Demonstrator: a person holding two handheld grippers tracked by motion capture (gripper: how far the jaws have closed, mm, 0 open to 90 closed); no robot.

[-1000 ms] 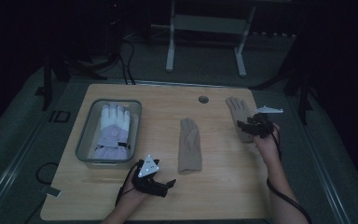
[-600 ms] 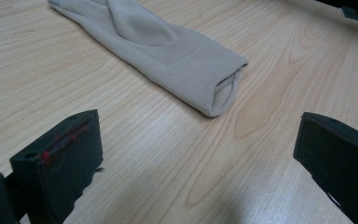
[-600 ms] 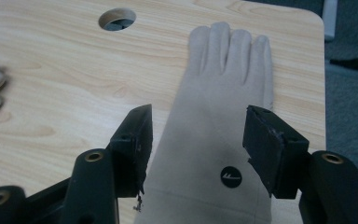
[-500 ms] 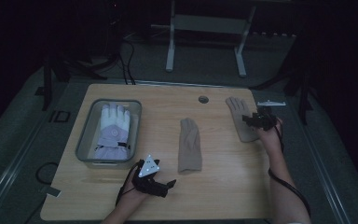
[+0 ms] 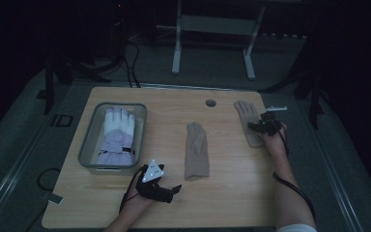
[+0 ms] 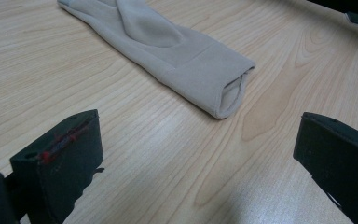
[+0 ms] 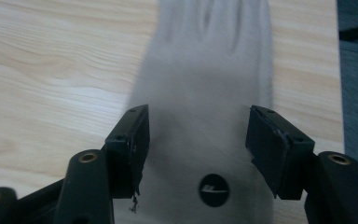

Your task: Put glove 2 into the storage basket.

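over the far-right glove [image 7: 205, 93] the right gripper [image 7: 198, 140] has its jaws about half spread, one either side of the glove's cuff end, the pads not pressing on the cloth yet. a small round dark logo on the glove sits just below the gap between the jaws. compared with a second ago this gripper has slid in from the table's right edge and dropped lower onto the glove [image 5: 248, 123], so the reach looks nearly done and a pinch on the cuff is the likely next step. that glove lies flat, fingers pointing away from the person, well right of the bin [image 5: 89, 145]. middle beige glove [image 5: 196, 151] lies flat right of the bin, untouched. left gripper [image 5: 174, 189] rests in front of the bin, jaws wide with nothing in them, cuff of the middle glove [image 6: 228, 91] just ahead; no change there. white and lilac glove [image 5: 117, 133] is already in the bin.
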